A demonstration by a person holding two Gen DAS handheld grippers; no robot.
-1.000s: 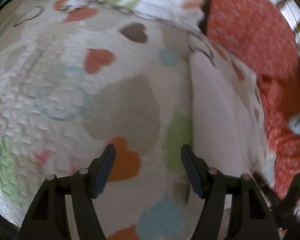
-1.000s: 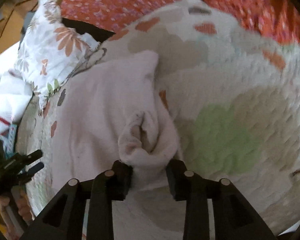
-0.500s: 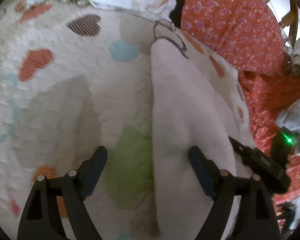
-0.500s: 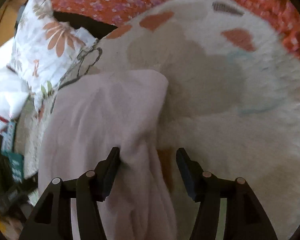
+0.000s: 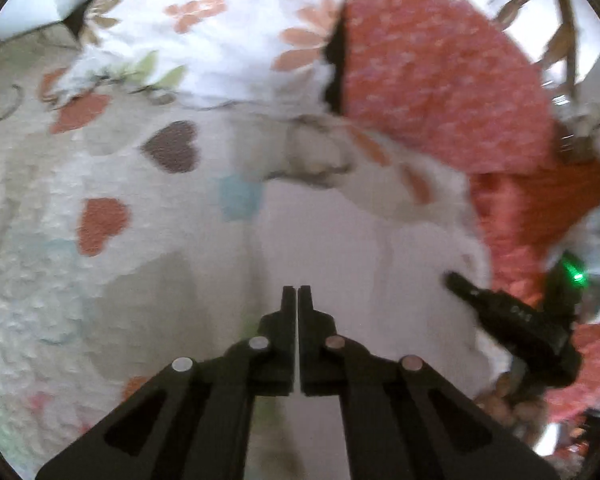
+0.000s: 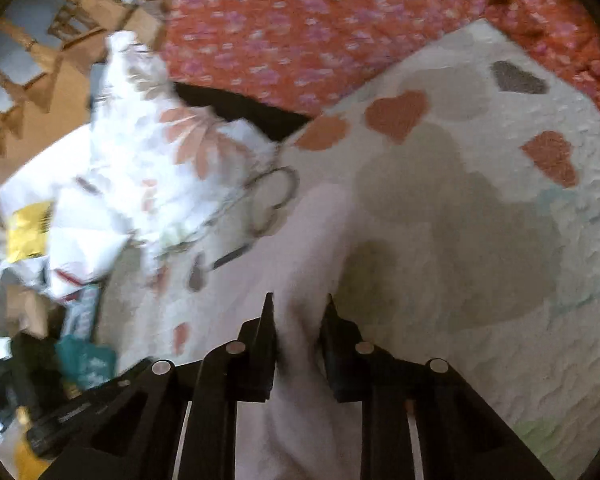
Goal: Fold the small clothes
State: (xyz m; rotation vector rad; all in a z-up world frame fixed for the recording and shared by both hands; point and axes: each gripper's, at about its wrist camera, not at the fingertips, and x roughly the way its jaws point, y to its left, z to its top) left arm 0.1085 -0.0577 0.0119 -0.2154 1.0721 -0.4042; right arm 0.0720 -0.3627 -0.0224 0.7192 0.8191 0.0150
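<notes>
A pale pink garment [image 5: 332, 232] lies spread on a white quilt with coloured hearts [image 5: 100, 220]. My left gripper [image 5: 298, 290] is shut, its tips pinched together at the garment's left edge. In the right wrist view the same garment [image 6: 300, 256] runs up between the fingers of my right gripper [image 6: 298, 300]. Its jaws are closing, and a raised fold of the cloth fills the gap between them. The right gripper also shows in the left wrist view as a black tool [image 5: 500, 320] at the garment's right side.
A white floral pillow [image 5: 220, 20] and red flowered bedding [image 5: 440, 80] lie beyond the garment. In the right wrist view a wooden chair [image 6: 60, 12] stands past the bed edge. White and yellow items [image 6: 32, 232] sit at the left.
The left gripper went from wide open to shut at the garment's left edge. The right gripper let go of its bunched fold, shifted along the cloth and narrowed on a new fold.
</notes>
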